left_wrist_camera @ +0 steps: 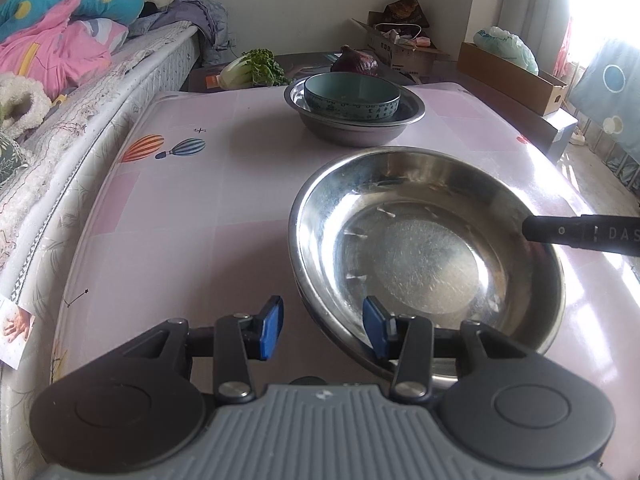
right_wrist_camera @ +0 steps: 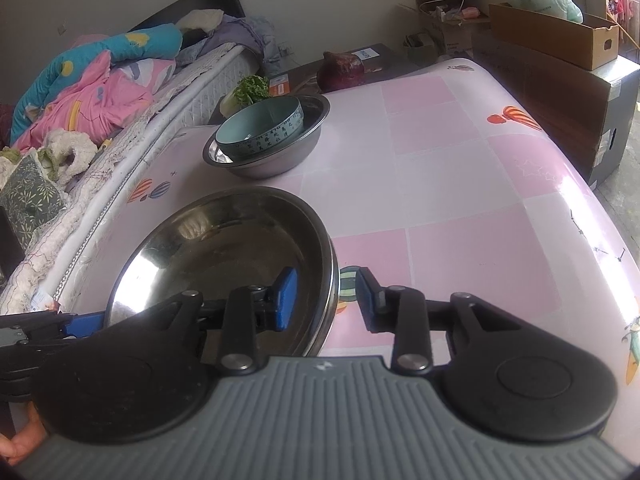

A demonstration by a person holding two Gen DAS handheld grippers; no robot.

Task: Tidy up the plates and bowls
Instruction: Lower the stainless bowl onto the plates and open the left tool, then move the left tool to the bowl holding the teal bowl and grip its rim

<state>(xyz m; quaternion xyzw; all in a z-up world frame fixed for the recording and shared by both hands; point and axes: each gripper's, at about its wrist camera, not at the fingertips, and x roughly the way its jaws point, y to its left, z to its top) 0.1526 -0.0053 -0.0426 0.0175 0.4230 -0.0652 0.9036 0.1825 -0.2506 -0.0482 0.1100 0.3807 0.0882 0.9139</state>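
A wide shallow steel dish point(left_wrist_camera: 428, 248) lies on the pink table point(left_wrist_camera: 200, 220), near me. My left gripper point(left_wrist_camera: 324, 328) straddles its near-left rim, one blue pad inside the dish and one outside, both clear of the metal, so it is open. In the right wrist view the same dish point(right_wrist_camera: 224, 256) has my right gripper point(right_wrist_camera: 326, 300) straddling its right rim, also open, with gaps on both sides. Farther back a teal bowl point(left_wrist_camera: 352, 96) sits inside a deeper steel basin point(left_wrist_camera: 356, 132); both also appear in the right wrist view, bowl point(right_wrist_camera: 260, 128) and basin point(right_wrist_camera: 272, 160).
A bed with heaped bedding point(left_wrist_camera: 60, 48) runs along the table's left side. Leafy greens point(left_wrist_camera: 256, 68) and a purple vegetable point(left_wrist_camera: 356, 62) lie behind the basin. Cardboard boxes point(left_wrist_camera: 516, 76) stand at the far right, beyond the table edge. A person's fingers point(right_wrist_camera: 16, 448) show at the lower left.
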